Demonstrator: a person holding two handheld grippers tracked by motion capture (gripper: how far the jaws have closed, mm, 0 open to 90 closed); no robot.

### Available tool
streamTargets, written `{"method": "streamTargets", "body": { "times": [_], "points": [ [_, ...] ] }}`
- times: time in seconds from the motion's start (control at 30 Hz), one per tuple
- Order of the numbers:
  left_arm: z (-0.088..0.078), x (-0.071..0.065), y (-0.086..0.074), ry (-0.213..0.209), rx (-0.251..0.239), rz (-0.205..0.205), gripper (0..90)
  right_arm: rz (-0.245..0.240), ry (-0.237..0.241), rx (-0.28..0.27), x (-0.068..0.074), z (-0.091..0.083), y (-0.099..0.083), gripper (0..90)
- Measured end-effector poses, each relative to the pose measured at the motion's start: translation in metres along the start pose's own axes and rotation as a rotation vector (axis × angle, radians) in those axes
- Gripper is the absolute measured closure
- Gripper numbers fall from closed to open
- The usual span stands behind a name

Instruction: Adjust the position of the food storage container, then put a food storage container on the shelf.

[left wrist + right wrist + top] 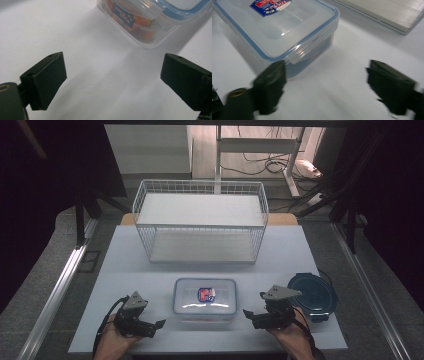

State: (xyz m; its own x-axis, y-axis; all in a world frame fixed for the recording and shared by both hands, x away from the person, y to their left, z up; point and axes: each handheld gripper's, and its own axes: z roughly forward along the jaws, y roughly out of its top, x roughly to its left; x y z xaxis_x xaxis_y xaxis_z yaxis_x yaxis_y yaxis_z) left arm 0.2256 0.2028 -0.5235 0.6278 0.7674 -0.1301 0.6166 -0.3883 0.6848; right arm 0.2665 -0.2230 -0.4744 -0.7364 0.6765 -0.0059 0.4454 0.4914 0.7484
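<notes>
A clear rectangular food container with a blue-sealed snap lid and a red and blue label stands near the table's front edge, between my two grippers. My left gripper lies to its left and points toward it. In the left gripper view the left gripper stands open over bare table, with the container a short way ahead. My right gripper is to the container's right. In the right gripper view the right gripper is open, with one jaw close beside the container's corner and nothing between the pads.
A white wire basket with nothing in it stands at the back of the white table. Its pale base edge lies beyond the right gripper. A dark blue round container sits just behind the right hand, near the table's right edge.
</notes>
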Motion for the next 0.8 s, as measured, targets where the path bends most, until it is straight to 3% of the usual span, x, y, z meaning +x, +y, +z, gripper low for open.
{"method": "streamTargets", "body": {
  "times": [0.13, 0.23, 0.37, 0.5, 0.6, 0.7, 0.8],
  "points": [
    [0.001, 0.001, -0.003, -0.012, 0.009, 0.000, 3.2, -0.014, -0.014, 0.010, 0.002, 0.004, -0.005, 3.8],
    [0.000, 0.002, -0.004, -0.006, -0.023, -0.009, 3.0, 0.009, 0.009, 0.001, 0.001, 0.006, -0.006, 2.6],
    [0.000, 0.007, -0.004, -0.008, -0.061, -0.025, 2.2, 0.008, 0.004, -0.011, 0.000, 0.005, -0.005, 1.9],
    [0.000, 0.012, -0.003, -0.039, -0.104, -0.050, 0.5, 0.005, 0.007, -0.022, 0.001, 0.005, -0.003, 1.1],
    [0.000, 0.014, 0.000, -0.063, -0.125, -0.060, 0.1, 0.016, 0.035, -0.030, 0.001, 0.007, -0.001, 0.9],
    [0.001, 0.013, 0.006, -0.068, -0.117, -0.047, 0.0, 0.020, 0.048, -0.048, 0.001, 0.010, 0.004, 0.3],
    [0.002, 0.013, 0.017, -0.102, -0.114, -0.046, 0.5, 0.026, 0.067, -0.052, 0.000, 0.013, 0.010, 0.1]
  ]
}}
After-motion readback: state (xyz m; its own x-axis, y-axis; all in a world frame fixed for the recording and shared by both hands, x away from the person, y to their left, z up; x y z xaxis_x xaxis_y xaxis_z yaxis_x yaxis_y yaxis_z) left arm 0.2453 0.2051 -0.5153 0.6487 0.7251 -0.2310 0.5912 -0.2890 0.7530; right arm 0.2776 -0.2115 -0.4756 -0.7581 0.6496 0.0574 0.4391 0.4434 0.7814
